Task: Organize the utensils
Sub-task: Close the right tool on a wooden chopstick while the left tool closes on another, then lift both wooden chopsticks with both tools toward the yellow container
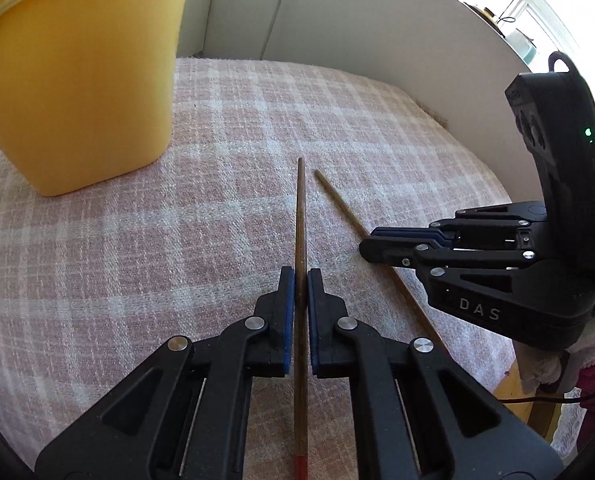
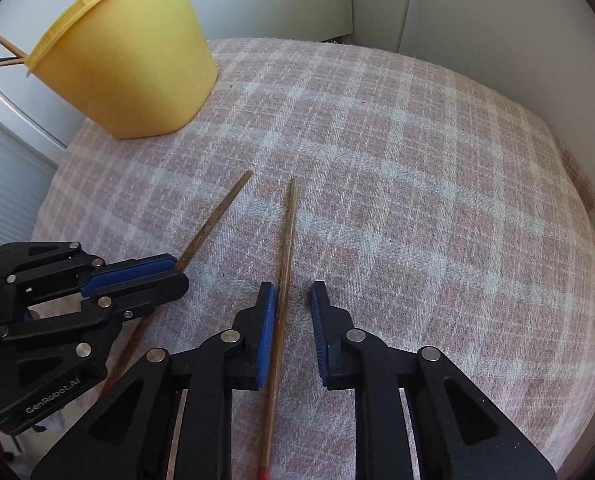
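Note:
Two brown wooden chopsticks with red ends lie on the pink plaid cloth. My left gripper [image 1: 301,276] is shut on one chopstick [image 1: 300,220], which points away from me; the same gripper [image 2: 177,268] and chopstick [image 2: 217,216] show at the left of the right wrist view. My right gripper [image 2: 293,296] is open around the second chopstick [image 2: 285,248], which lies close to its left pad. In the left wrist view the right gripper [image 1: 367,242] sits over that chopstick [image 1: 341,208]. A yellow plastic cup [image 2: 125,68] stands at the far left and holds several sticks.
The cloth [image 2: 417,200] covers a small table with white walls behind and to the right. The yellow cup [image 1: 73,80] looms near at the left in the left wrist view. The table's edge drops off on the left and the right.

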### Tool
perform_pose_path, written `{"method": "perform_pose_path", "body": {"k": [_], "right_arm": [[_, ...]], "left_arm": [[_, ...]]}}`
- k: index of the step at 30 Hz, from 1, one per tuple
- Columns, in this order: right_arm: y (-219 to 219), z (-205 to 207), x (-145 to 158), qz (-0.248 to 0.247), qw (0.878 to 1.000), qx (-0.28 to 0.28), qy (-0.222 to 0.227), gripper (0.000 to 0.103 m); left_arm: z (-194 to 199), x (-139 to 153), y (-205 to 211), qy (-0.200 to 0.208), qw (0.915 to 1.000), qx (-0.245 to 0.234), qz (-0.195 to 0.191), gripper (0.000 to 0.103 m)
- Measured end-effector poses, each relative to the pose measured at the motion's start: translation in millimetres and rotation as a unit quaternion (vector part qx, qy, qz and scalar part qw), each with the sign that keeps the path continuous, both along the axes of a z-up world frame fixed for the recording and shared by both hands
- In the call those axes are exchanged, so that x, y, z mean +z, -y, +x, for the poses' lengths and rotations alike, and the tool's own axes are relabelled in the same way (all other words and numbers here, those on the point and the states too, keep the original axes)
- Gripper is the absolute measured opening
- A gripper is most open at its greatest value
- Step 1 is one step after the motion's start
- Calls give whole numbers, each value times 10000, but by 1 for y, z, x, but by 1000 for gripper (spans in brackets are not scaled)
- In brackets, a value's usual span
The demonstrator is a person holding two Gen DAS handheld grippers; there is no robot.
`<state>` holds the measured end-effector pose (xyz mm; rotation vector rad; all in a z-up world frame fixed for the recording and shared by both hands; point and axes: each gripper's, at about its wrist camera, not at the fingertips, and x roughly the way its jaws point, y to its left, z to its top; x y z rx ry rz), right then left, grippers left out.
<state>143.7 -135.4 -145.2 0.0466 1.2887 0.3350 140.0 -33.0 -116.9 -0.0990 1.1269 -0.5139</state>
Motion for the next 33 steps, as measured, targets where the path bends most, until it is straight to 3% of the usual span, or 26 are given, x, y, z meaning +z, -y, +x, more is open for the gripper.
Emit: {"method": "perform_pose_path", "body": {"k": [3,9,16,25,33], "right_arm": [[-4,-2,5,73,9997,-161,156,4],[-7,-18,48,90,9944,-221,1026,4],[-12,-35,91,-55,9796,-163,2000,4],[2,-51,129,-108,9619,-305,2714,4],[-8,-54,166,-104,9417,-374,3343,4]], "left_arm": [[-5,20,-15,237,9996,87,-159,4],[-21,58,-29,807,9962,99,-307,4],[-35,91,-38,1338,9895,229,-500,4],[-44,116,-36,1793,9812,312,-647,4],[-43,160,-51,2399,9673,424,-706,4]]}}
